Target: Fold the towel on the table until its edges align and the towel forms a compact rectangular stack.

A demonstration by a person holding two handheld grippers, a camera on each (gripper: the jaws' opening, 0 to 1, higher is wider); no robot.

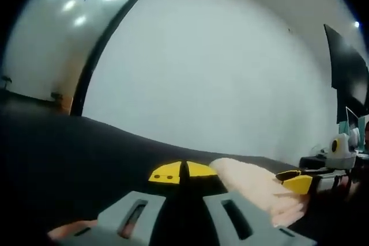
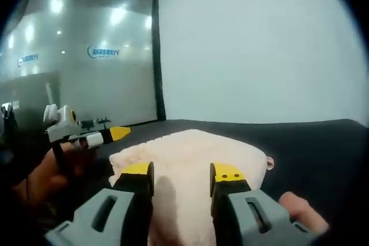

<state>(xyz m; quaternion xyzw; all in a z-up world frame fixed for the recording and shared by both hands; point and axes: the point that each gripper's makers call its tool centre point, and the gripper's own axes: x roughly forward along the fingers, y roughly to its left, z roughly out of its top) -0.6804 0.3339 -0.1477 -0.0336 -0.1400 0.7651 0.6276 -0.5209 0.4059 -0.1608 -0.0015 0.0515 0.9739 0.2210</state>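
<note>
Towel (image 2: 190, 165) soft, limp, already bunched on surface (image 2: 311, 142); I'd pinch corners. Right tool (image 2: 181, 180) wide over it; left tool (image 1: 183, 172) closed, empty.

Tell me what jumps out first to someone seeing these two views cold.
The pale fluffy towel lies on the black table, right ahead of the right gripper, whose yellow-tipped jaws stand apart over it. In the left gripper view, the left gripper has its yellow tips pressed together beside the towel's edge.

Fluffy cloth towel (image 2: 190, 159), matt table (image 2: 311, 142)
</note>
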